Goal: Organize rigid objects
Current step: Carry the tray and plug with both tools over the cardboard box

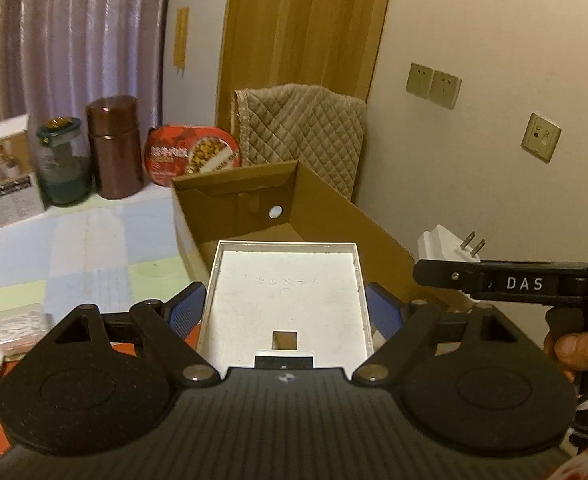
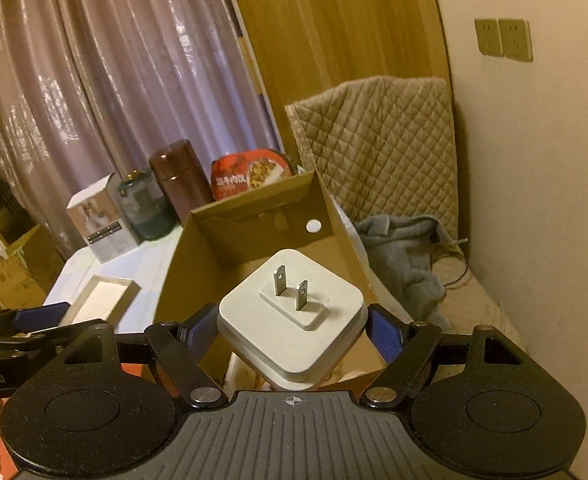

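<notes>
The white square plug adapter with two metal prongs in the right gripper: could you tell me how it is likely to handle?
The white square plug adapter looks rigid, so the right gripper shouldn't deform it. Its smooth, rounded sides may slip. It probably won't roll.

Both my grippers carry a load, side by side.

My left gripper (image 1: pixel 284 312) points forward and somewhat down, its blue pads (image 1: pixel 184 314) pressed on the two long sides of a white tray (image 1: pixel 286 292). My right gripper (image 2: pixel 292 330) sits at the same tilt, blue pads (image 2: pixel 387 334) clamped on a white plug (image 2: pixel 294 320) with its prongs up. From the left camera, the right gripper reaches in from the right edge, and my right hand (image 1: pixel 569 352) wraps its handle, thumb forward.
</notes>
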Available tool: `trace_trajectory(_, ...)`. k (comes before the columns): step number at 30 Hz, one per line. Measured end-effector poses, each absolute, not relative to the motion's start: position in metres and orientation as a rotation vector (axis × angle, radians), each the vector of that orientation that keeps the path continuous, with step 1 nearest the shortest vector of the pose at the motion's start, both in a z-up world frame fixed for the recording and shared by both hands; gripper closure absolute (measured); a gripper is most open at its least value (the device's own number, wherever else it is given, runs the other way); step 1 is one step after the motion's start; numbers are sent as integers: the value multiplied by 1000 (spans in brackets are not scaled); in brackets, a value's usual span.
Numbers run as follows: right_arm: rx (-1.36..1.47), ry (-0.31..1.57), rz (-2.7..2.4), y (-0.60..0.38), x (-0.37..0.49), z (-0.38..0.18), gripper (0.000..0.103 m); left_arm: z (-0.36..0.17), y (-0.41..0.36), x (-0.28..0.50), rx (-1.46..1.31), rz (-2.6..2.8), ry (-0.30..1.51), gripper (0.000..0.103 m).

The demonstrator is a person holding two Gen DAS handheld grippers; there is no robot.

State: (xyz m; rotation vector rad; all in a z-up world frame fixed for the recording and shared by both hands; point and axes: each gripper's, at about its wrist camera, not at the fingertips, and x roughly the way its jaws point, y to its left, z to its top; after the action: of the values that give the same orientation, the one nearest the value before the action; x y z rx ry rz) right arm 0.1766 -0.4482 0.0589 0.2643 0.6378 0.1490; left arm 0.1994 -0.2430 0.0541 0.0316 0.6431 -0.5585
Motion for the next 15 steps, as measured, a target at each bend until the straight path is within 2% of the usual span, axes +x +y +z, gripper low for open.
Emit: trace_trajectory(15,287,674,119,-464,207,36,27,21,-270,233,59,-585,690,20)
